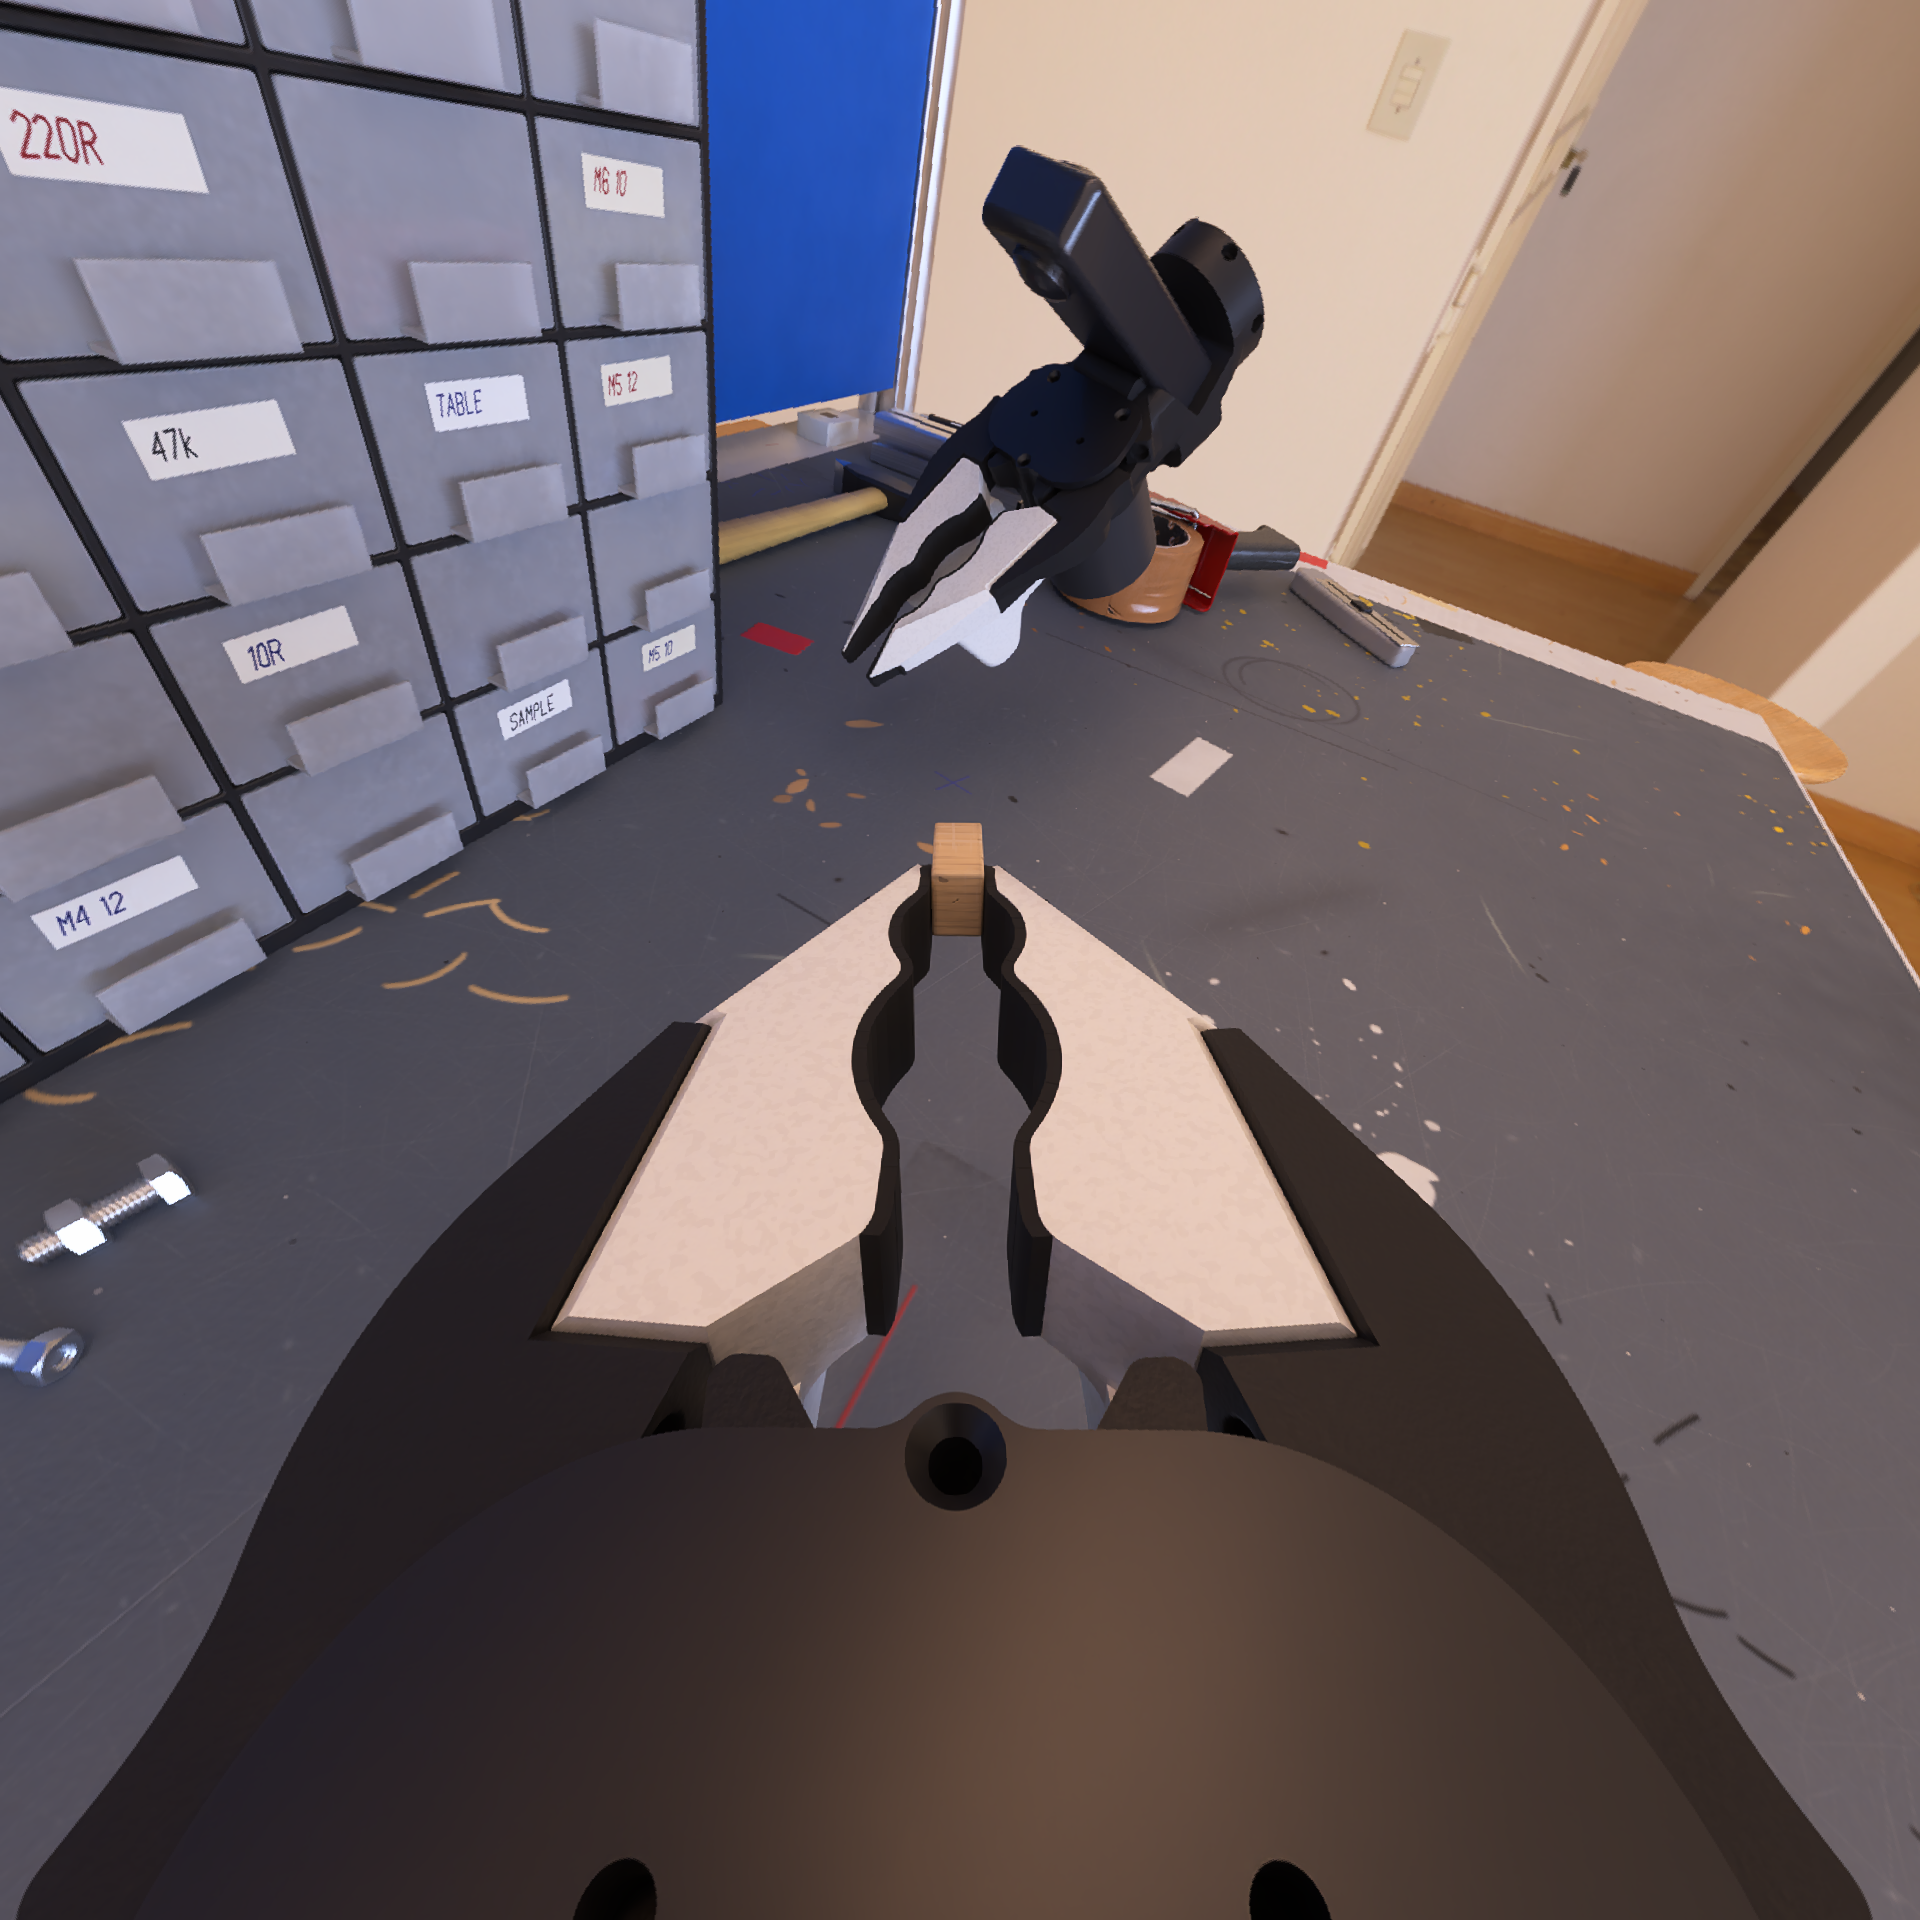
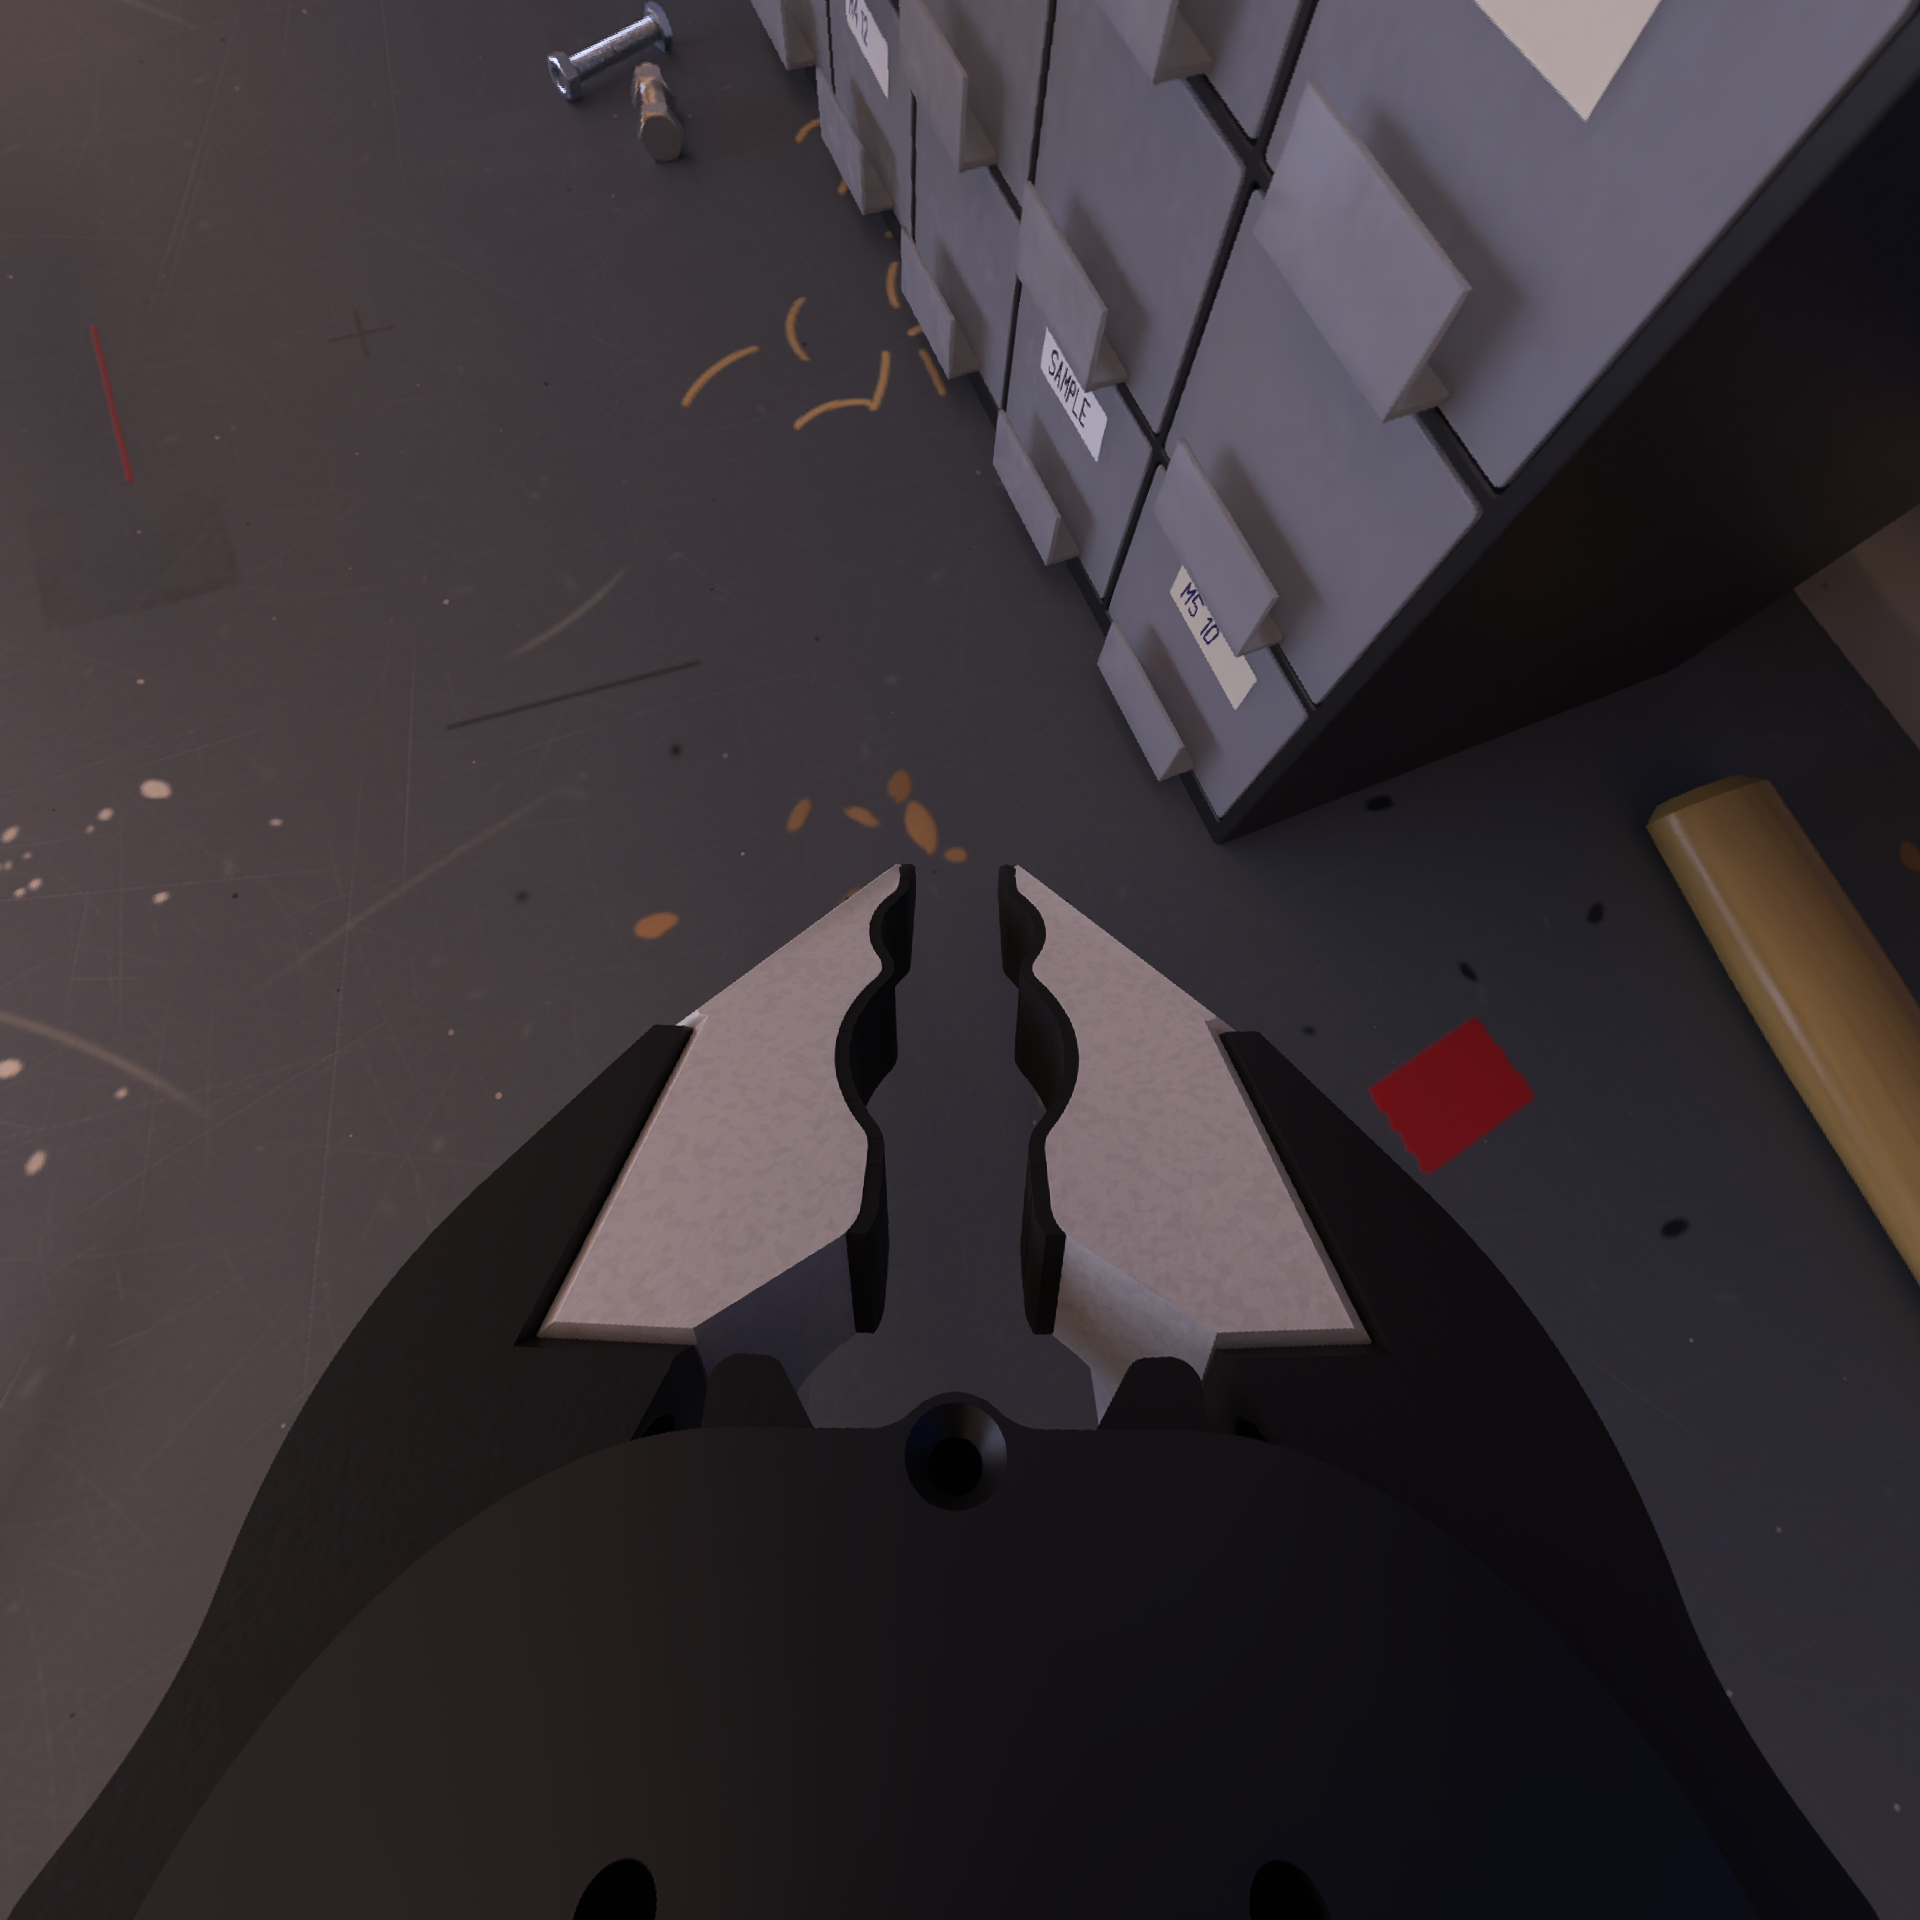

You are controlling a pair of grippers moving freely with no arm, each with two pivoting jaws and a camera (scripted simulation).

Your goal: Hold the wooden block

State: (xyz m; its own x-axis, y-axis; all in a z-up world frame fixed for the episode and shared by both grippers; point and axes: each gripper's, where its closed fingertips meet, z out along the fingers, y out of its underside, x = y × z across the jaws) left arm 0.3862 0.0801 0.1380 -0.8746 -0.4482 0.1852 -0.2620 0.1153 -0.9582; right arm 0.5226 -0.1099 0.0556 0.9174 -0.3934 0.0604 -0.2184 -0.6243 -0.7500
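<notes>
Wooden block, a small pale cube-like piece with visible grain, sits clamped between the tips of the left tongs, just above the dark counter. The right tongs hover well beyond it, slightly apart and empty, pointing down.

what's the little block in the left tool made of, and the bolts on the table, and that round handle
Block: looks like pale wood, matte, with faint grain lines, pinched at the left tool's tips.
Bolts: probably steel, with bright mirror glints on the thread and nuts.
Handle: likely varnished wood, smooth yellow-tan with a soft sheen; could be plastic.
</notes>
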